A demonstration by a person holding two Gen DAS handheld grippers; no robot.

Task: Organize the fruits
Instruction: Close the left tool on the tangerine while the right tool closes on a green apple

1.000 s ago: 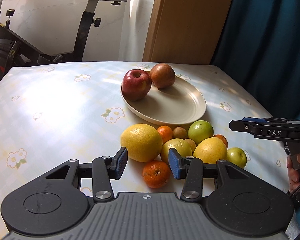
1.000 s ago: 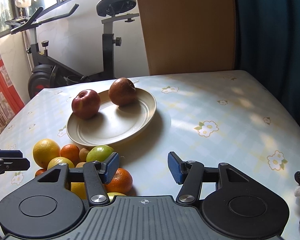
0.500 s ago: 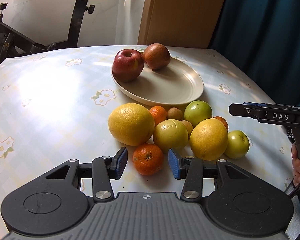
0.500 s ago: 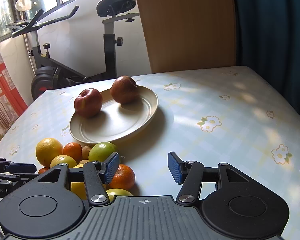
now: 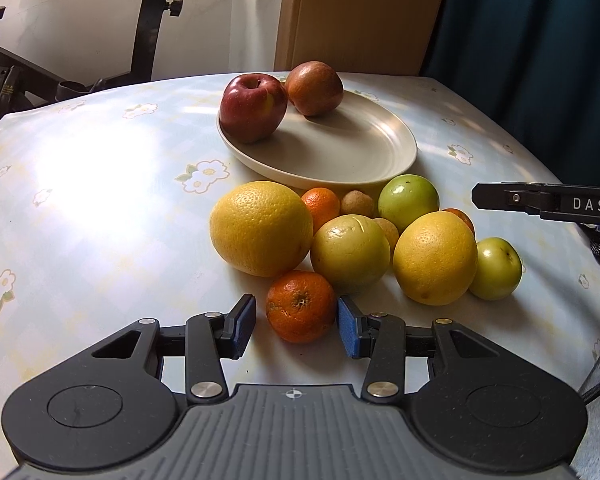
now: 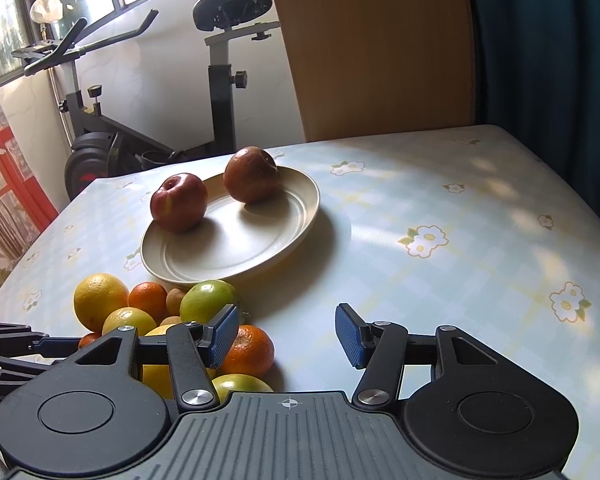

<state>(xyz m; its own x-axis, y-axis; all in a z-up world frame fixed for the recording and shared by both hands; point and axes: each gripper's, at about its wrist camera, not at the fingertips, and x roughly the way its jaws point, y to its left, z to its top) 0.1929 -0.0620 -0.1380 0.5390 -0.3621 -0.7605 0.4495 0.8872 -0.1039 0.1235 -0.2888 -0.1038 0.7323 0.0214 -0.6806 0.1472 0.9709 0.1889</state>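
Observation:
A small orange mandarin (image 5: 300, 306) lies at the near edge of a fruit pile, between the fingers of my left gripper (image 5: 296, 320). The jaws are closing: the right pad meets the peel, while a gap shows at the left pad. Behind it sit a big yellow citrus (image 5: 262, 228), a pale yellow fruit (image 5: 350, 254), another yellow citrus (image 5: 434, 258) and green fruits (image 5: 408, 202). The cream plate (image 5: 340, 160) holds a red apple (image 5: 254, 106) and a brownish apple (image 5: 316, 88). My right gripper (image 6: 287, 332) is open over bare tablecloth, with an orange (image 6: 246, 350) beside its left finger.
The table wears a pale checked cloth with flowers (image 6: 424, 240). An exercise bike (image 6: 220, 80) stands beyond the far edge, beside a wooden panel (image 6: 372, 40) and a dark teal curtain (image 5: 540, 40). Open cloth lies left of the pile and right of the plate.
My left gripper has come down and forward to the pile, so the mandarin now sits between its fingers, and the jaws have narrowed slightly. The right gripper has stayed put.

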